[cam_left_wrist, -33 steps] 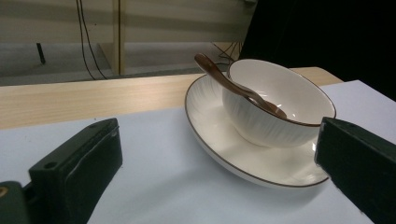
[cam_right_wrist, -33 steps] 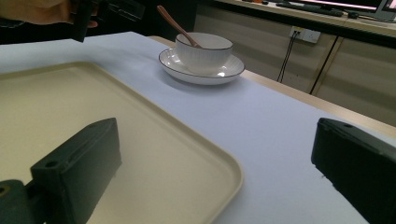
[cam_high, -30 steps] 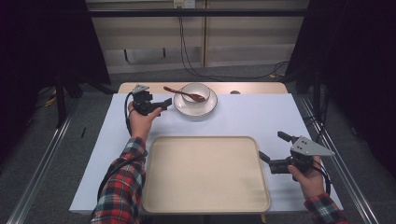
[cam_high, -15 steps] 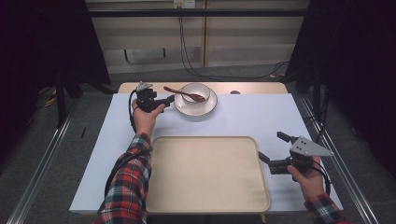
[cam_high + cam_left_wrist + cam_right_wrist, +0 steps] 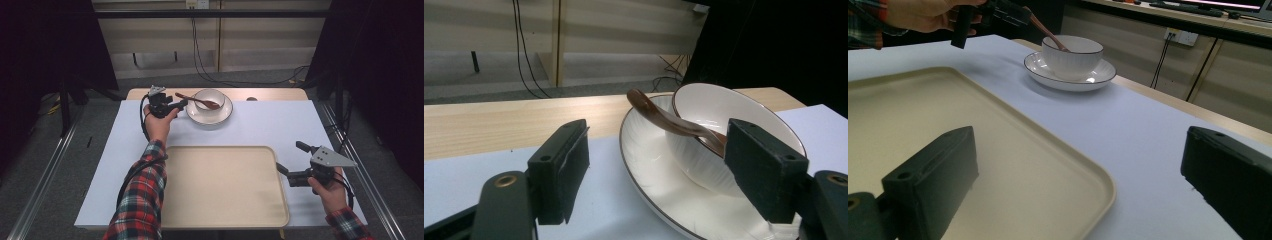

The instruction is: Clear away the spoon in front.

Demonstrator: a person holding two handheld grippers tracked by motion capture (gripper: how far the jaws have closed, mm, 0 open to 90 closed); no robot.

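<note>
Brown wooden spoon [image 5: 197, 100] rests in the white bowl [image 5: 210, 100] on its plate [image 5: 194, 116] – left gripper [image 5: 181, 104] jaws, just closing, straddle plate rim and handle without pressing; right gripper [image 5: 290, 161] gapes wide beside the tray [image 5: 220, 185]

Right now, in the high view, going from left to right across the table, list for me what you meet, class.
Left gripper → plate with the bowl and spoon on it → right gripper. The tray overlaps these, so it is left out.
</note>
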